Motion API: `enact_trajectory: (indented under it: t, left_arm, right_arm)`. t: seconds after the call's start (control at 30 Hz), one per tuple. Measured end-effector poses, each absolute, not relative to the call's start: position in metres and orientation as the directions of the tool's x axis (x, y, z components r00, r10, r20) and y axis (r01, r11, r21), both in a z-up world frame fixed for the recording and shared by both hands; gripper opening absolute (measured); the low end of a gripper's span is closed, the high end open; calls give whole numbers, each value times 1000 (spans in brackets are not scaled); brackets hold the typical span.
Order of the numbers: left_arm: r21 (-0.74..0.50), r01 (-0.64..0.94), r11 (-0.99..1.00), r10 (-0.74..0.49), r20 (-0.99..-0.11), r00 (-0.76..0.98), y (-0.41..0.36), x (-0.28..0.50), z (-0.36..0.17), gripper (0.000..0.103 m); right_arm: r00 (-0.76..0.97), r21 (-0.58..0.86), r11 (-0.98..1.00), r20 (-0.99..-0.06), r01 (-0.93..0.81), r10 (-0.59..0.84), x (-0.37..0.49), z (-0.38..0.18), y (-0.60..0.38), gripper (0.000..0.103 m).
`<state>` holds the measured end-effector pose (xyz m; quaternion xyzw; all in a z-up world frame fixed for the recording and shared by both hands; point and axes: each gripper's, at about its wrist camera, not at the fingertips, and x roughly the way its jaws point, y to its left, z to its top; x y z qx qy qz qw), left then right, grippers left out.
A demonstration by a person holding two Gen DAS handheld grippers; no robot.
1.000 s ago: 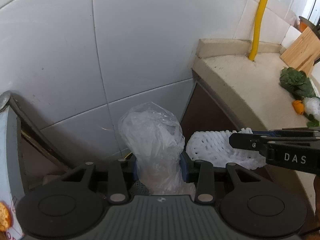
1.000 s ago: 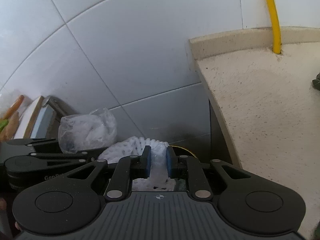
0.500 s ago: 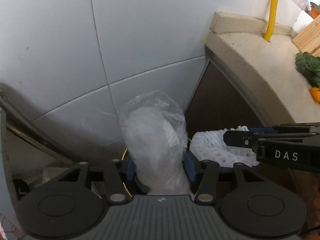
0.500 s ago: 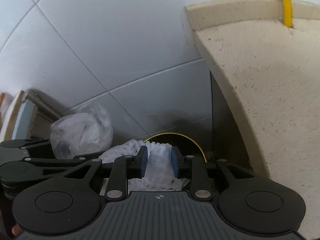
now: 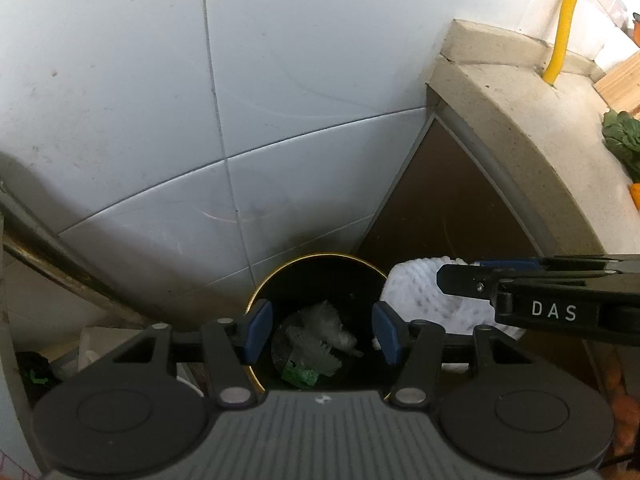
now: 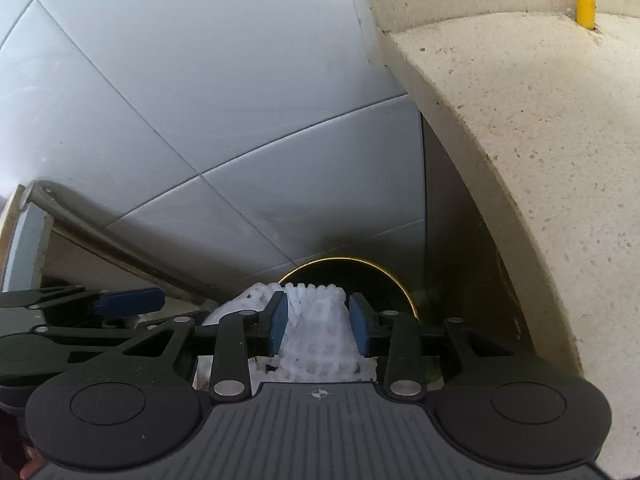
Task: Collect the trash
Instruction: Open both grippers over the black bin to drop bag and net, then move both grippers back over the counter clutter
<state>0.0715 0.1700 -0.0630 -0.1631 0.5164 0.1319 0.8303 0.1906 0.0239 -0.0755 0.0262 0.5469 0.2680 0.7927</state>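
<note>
The left gripper [image 5: 322,330] points down over a black bin [image 5: 316,320] with a gold rim; its jaws have just been opening and nothing is between them; a clear plastic bag [image 5: 320,330] lies inside the bin; at 3 o'clock the right gripper [image 5: 460,280] carries a white foam net [image 5: 424,292] beside the rim.

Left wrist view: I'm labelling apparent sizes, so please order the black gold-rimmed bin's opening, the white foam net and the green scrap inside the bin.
1. Black gold-rimmed bin opening.
2. White foam net, partly hidden and nearer the camera, so unsure.
3. Green scrap, clearly smallest.
</note>
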Motion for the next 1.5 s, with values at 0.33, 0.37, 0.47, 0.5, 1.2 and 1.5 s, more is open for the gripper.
enact_trajectory:
  t: [0.33, 0.37, 0.47, 0.5, 1.2, 1.5]
  left_arm:
    - [-125, -390, 912, 58, -903, 426, 171, 73, -66, 50]
    - [-124, -388, 913, 58, -903, 425, 171, 73, -66, 50]
    - [-122, -383, 916, 57, -904, 423, 170, 74, -67, 50]
    - [-121, -379, 917, 56, -904, 423, 170, 74, -67, 50]
    - [-165, -206, 965, -18, -818, 575, 98, 96, -4, 51]
    - [-190, 29, 981, -171, -790, 588, 22, 135, 17, 51]
  right_arm:
    - [252, 331, 861, -860, -386, 444, 190, -78, 22, 44]
    - [252, 331, 862, -861, -385, 443, 190, -78, 22, 44]
    - [258, 330, 865, -860, -378, 441, 189, -76, 19, 44]
    - [261, 330, 865, -858, -377, 441, 188, -74, 19, 44]
    - [463, 332, 873, -749, -357, 474, 153, 5, -77, 50]
    - [634, 306, 940, -700, -148, 328, 123, 30, -173, 57]
